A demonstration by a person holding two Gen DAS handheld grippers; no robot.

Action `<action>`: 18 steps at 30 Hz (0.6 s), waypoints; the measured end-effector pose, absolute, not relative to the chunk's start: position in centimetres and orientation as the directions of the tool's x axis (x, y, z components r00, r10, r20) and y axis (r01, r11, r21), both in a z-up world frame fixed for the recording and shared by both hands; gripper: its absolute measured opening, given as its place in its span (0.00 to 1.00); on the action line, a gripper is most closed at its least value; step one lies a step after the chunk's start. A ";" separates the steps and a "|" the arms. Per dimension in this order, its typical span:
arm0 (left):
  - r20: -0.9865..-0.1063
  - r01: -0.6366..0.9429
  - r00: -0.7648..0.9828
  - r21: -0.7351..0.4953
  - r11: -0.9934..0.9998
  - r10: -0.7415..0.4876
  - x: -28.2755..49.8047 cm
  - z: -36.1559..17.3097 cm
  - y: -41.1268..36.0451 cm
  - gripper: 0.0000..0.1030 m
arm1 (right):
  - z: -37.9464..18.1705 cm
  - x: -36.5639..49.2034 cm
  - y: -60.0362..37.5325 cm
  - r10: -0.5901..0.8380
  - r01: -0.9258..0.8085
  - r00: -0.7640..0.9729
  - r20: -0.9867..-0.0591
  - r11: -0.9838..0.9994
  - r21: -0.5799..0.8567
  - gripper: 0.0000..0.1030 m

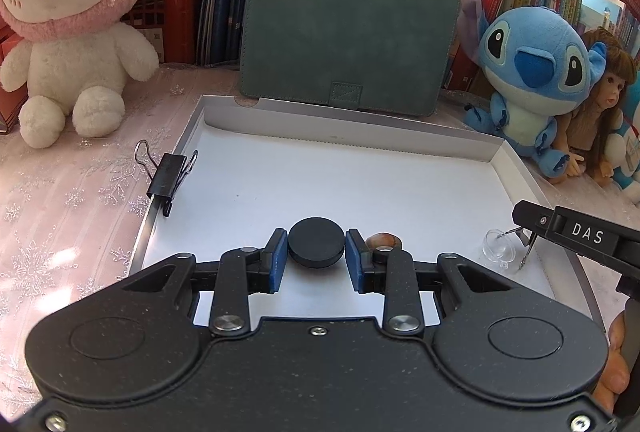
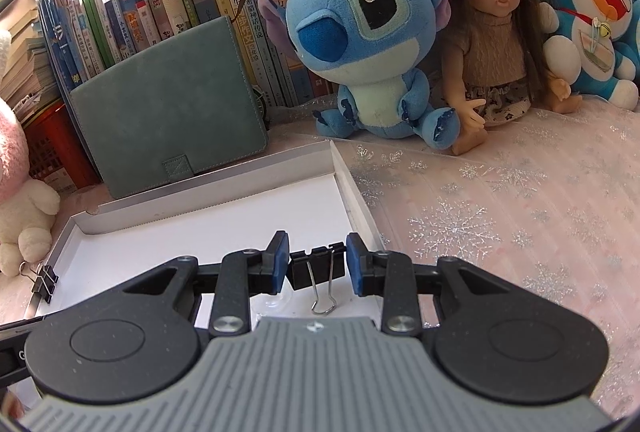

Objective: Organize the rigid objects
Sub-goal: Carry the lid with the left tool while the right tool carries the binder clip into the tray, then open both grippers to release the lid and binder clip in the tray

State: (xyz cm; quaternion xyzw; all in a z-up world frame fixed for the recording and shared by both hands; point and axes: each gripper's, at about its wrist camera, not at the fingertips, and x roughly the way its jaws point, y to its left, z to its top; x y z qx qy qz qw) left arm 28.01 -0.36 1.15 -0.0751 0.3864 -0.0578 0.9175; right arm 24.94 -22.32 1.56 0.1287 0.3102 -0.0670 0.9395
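My left gripper (image 1: 316,252) is shut on a black round disc (image 1: 316,247) and holds it over the shallow white box tray (image 1: 328,167). A small brown nut-like object (image 1: 383,240) lies in the tray just right of the left gripper's fingers. A clear suction cup with a hook (image 1: 498,247) lies at the tray's right side. My right gripper (image 2: 317,264) is shut on a black binder clip (image 2: 318,267), its wire handles hanging down, over the tray's right edge (image 2: 352,191). Another black binder clip (image 1: 168,177) is clipped on the tray's left wall; it also shows in the right wrist view (image 2: 45,282).
A green felt case (image 1: 348,31) leans on a row of books behind the tray. A pink-hooded plush (image 1: 72,23) sits at left, a blue Stitch plush (image 1: 532,79), a doll (image 2: 492,43) and a Doraemon plush (image 2: 592,19) at right. A snowflake tablecloth (image 2: 500,216) covers the table.
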 end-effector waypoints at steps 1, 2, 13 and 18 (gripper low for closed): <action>-0.700 0.048 0.695 -0.183 0.982 -0.165 28.0 1.1 -0.4 0.29 | 1.6 25.0 -22.3 -0.046 0.205 0.799 -0.600 0.958 0.199 0.35; -0.699 0.049 0.696 -0.185 0.981 -0.167 28.0 1.1 -0.4 0.29 | 1.6 25.0 -22.3 -0.047 0.205 0.799 -0.600 0.959 0.198 0.35; -0.699 0.062 0.692 -0.194 0.979 -0.182 27.9 1.3 -0.6 0.35 | 1.5 24.8 -22.4 -0.039 0.205 0.805 -0.592 0.954 0.217 0.38; -0.690 0.060 0.701 -0.194 0.979 -0.180 27.5 1.8 -0.3 0.43 | 1.7 24.4 -22.7 -0.024 0.197 0.812 -0.583 0.952 0.236 0.55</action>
